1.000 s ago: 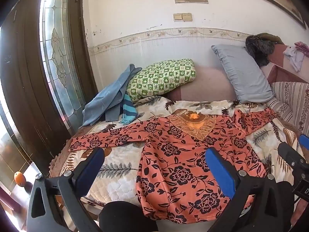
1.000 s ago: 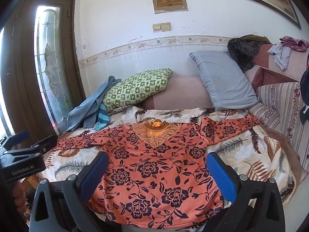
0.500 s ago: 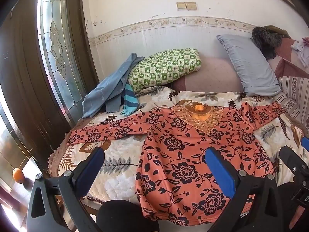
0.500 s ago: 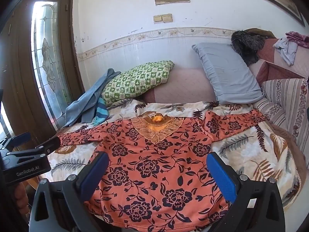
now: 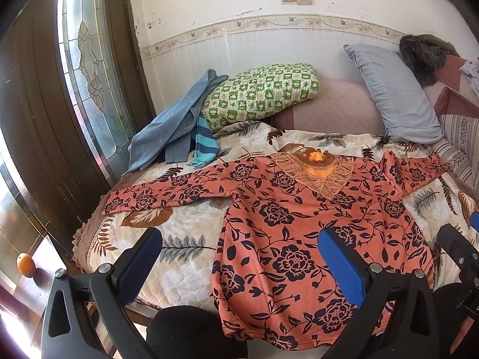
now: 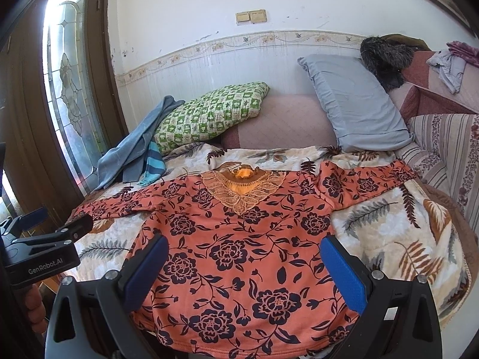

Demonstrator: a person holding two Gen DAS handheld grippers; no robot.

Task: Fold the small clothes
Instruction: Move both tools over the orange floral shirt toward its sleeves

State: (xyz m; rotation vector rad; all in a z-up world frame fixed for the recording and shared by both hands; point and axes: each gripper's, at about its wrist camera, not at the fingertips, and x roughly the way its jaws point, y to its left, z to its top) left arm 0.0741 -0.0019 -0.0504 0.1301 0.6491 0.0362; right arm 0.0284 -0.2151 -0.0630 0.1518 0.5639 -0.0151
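An orange top with dark flowers [image 5: 299,224] lies flat on the bed, front up, both sleeves spread out sideways. It also shows in the right wrist view [image 6: 239,239]. My left gripper [image 5: 239,266] is open and empty, above the top's left hem and the quilt. My right gripper [image 6: 242,269] is open and empty, above the lower middle of the top. The left gripper's body [image 6: 45,254] shows at the left in the right wrist view.
The top lies on a leaf-print quilt [image 5: 179,230]. A blue garment [image 5: 170,125], a green checked pillow [image 5: 260,95] and a grey pillow [image 5: 395,95] lie at the back by the wall. A wooden door [image 5: 45,104] stands left. An orange [image 5: 25,264] lies on the floor.
Both grippers have moved forward toward the bed and tilted down a little. The top now fills more of both views. Both stay open.
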